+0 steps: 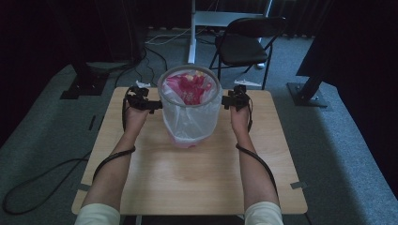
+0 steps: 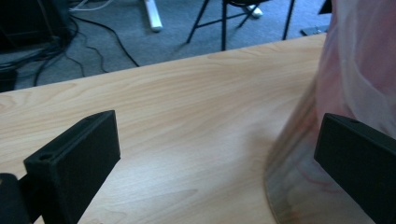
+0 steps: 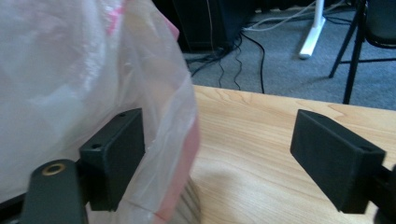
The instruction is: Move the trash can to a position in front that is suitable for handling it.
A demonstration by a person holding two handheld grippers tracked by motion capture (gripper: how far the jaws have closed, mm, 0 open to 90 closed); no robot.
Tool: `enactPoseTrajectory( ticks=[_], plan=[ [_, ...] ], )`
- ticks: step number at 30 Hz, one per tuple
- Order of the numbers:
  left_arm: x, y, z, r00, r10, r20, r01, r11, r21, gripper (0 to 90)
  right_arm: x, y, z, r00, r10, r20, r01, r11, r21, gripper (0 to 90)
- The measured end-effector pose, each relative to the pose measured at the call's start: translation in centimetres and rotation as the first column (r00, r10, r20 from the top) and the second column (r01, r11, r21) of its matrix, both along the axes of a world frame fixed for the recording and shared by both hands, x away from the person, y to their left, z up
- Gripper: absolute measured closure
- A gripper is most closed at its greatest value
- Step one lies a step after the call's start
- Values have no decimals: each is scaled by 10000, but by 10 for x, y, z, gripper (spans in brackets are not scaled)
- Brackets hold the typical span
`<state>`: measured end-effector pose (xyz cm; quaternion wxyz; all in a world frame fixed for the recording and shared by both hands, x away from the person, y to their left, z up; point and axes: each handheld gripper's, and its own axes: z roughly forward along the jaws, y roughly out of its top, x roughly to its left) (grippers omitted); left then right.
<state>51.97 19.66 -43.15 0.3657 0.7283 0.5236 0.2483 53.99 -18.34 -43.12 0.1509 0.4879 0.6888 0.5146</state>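
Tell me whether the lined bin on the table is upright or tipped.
Upright: the bin stands on the table, its rim facing up, pink contents inside.

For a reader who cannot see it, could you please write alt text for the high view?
A person holds the left gripper and right gripper against opposite sides of a clear bin lined with a plastic bag, with pink items inside, on a wooden table. A black folding chair stands on grey carpet behind.
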Motion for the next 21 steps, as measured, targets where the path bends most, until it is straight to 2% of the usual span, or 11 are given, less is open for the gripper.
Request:
enactPoseTrajectory(
  ticks=[5,12,21],
  plan=[
    [-3,0,1,9998,-196,-31,196,9996,216,3,-2,-2,0,9997,194,122,-198,9992,357,190],
    [-8,1,4,9996,-296,46,294,9988,397,12,-4,-3,1,9968,803,19,-803,9961,368,212],
    [-24,3,9,9989,-439,189,422,9954,855,14,-16,0,1,9941,1075,147,-1078,9939,231,215]
  ],
)
